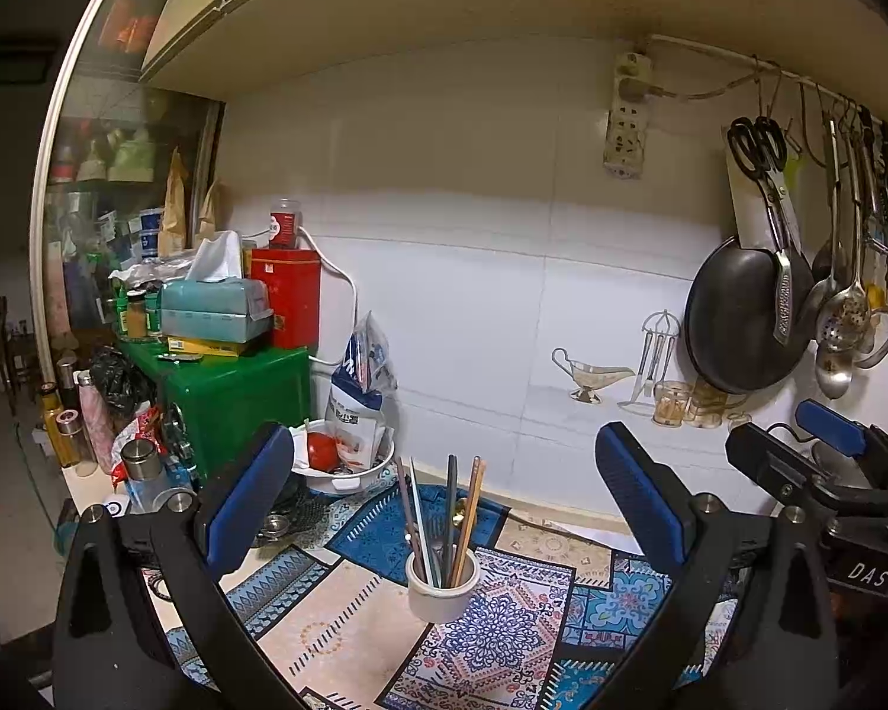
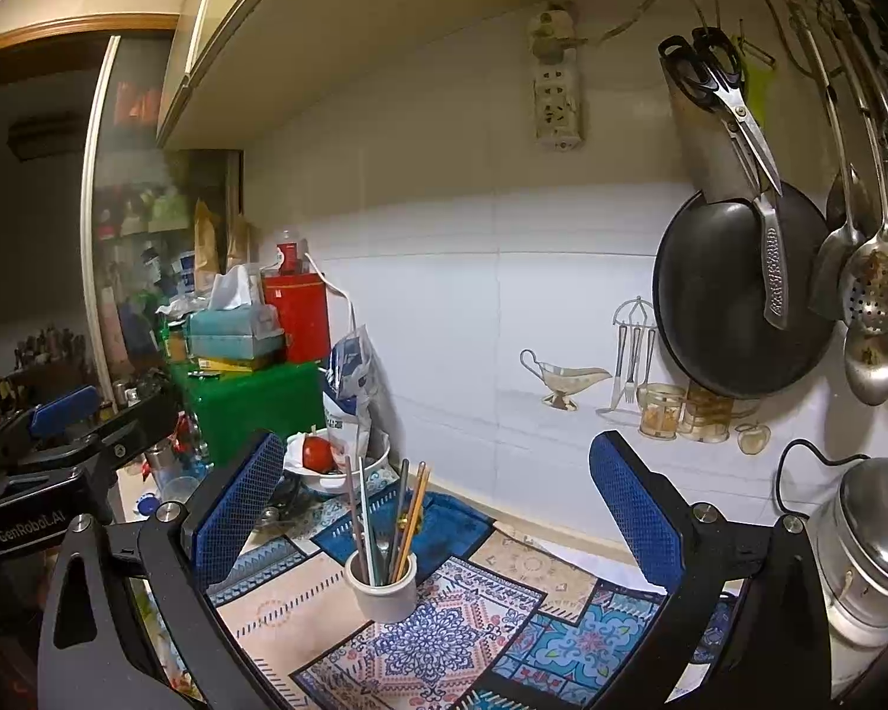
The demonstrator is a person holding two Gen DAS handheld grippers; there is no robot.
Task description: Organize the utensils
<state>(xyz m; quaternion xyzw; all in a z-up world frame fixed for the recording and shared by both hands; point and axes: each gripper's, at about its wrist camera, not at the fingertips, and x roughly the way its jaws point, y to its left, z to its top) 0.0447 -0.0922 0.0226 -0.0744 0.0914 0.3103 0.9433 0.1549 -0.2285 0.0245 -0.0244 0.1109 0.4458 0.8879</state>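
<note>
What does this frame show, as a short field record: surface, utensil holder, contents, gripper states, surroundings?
surface: patterned mat on the counter
holder: white cup, upright on the mat
contents: chopsticks and other long utensils standing in the cup
left gripper: open, empty, apart from the cup
right gripper: open, empty
behind: white bowl with a red item
wall: black pan, scissors, ladles hanging

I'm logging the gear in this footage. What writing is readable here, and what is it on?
"DAS": white label on the right gripper.
"GenRoboT.AI": body of the left gripper.
Print on the blue-and-white bag, red tin and red-labelled jar: too blurred to read.
</note>
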